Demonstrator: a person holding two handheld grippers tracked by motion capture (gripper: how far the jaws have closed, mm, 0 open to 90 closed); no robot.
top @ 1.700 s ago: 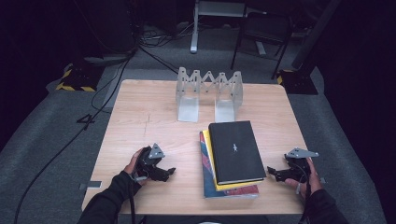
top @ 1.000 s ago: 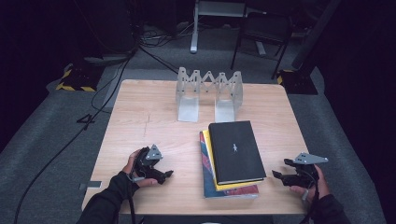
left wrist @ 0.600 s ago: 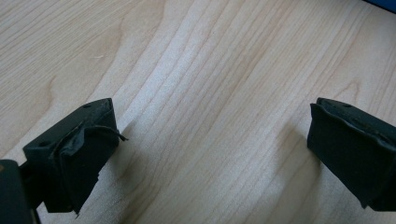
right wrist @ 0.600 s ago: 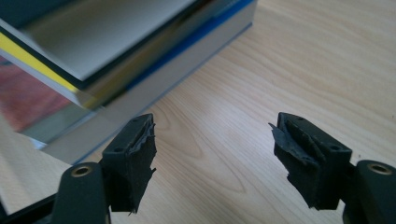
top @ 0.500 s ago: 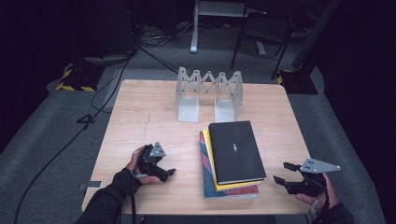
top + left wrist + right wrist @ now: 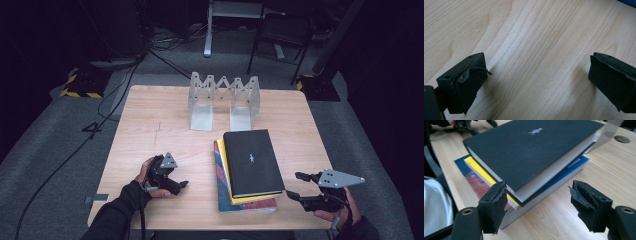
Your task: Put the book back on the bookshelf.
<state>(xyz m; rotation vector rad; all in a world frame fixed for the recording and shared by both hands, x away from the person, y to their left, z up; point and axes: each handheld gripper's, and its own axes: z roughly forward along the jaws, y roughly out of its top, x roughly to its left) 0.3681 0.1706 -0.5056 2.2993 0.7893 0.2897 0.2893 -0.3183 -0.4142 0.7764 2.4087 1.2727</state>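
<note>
Only a small white figure (image 6: 535, 130) on the black book (image 6: 251, 162), both hand-held grippers apart.

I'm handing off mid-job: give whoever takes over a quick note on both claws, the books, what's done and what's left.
Left claw: open, empty, resting low on the table, left of the books.
Right claw: open, empty, jaws just narrowed a little; at the table's right edge, aimed at the stack's near right corner, not touching.
Books: three stacked flat, black book on top, yellow book under it, blue book at the bottom.
Rack: empty, behind the stack.
Done: no book lifted.
Left: probably grip the black book and stand the books in the rack.
</note>
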